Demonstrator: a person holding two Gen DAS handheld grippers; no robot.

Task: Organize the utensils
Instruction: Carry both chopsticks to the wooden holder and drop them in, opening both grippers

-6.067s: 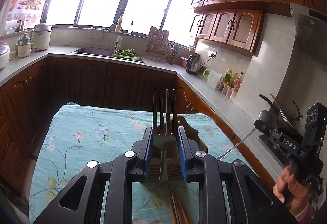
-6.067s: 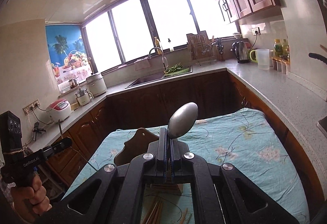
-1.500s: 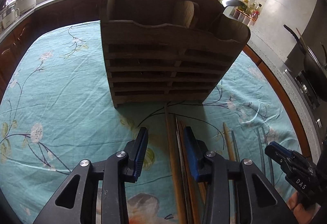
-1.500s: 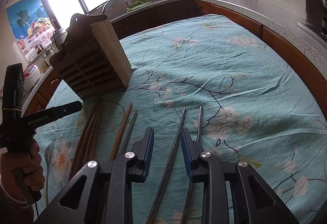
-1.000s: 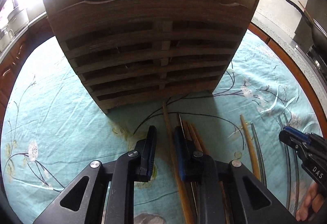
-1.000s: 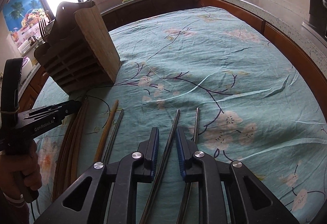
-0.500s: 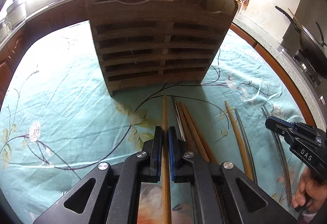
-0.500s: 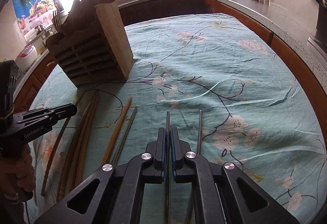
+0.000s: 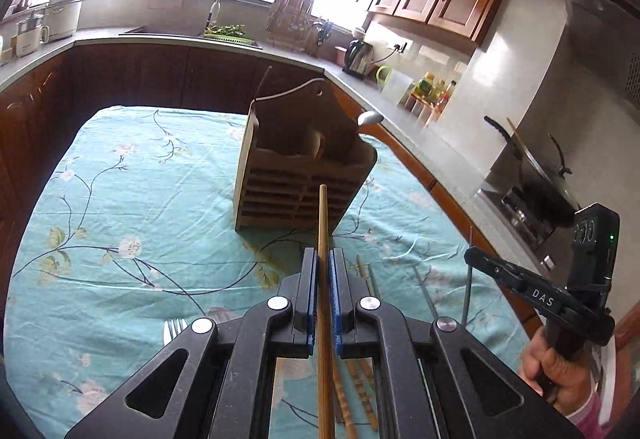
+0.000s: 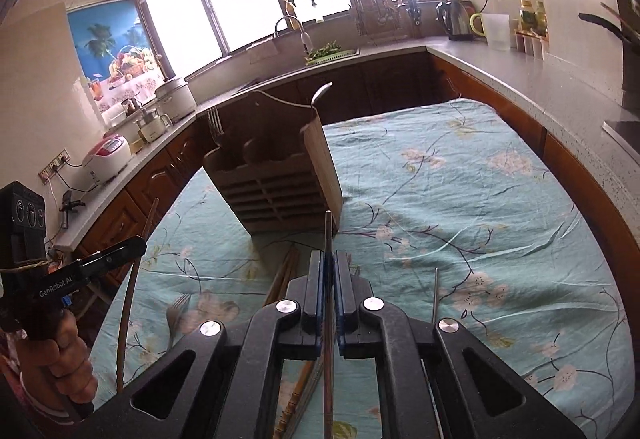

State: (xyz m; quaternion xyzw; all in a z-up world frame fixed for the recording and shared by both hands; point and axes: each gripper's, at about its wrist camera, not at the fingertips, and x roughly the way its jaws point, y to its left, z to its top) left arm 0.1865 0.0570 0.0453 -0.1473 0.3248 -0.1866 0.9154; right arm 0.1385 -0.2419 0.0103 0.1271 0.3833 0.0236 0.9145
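A slatted wooden utensil holder (image 9: 304,179) stands on the floral tablecloth, with a spoon (image 9: 370,117) and a fork (image 10: 215,127) sticking out of it. My left gripper (image 9: 323,257) is shut on a wooden chopstick (image 9: 323,223) and holds it raised, tip pointing at the holder. My right gripper (image 10: 328,259) is shut on a metal chopstick (image 10: 328,231), also lifted and aimed at the holder (image 10: 276,183). Each gripper shows in the other's view, the right one (image 9: 472,255) and the left one (image 10: 138,245).
Several wooden chopsticks (image 9: 362,383) and metal chopsticks (image 9: 424,291) lie on the cloth (image 9: 120,199) below the grippers, and a fork (image 9: 172,331) lies at the left. A metal chopstick (image 10: 435,295) lies at the right. Kitchen counters (image 10: 520,75) surround the table.
Both grippers have lifted off the cloth with their chopsticks and pulled back, so the holder now sits farther away. Before that, each closed on its chopstick.
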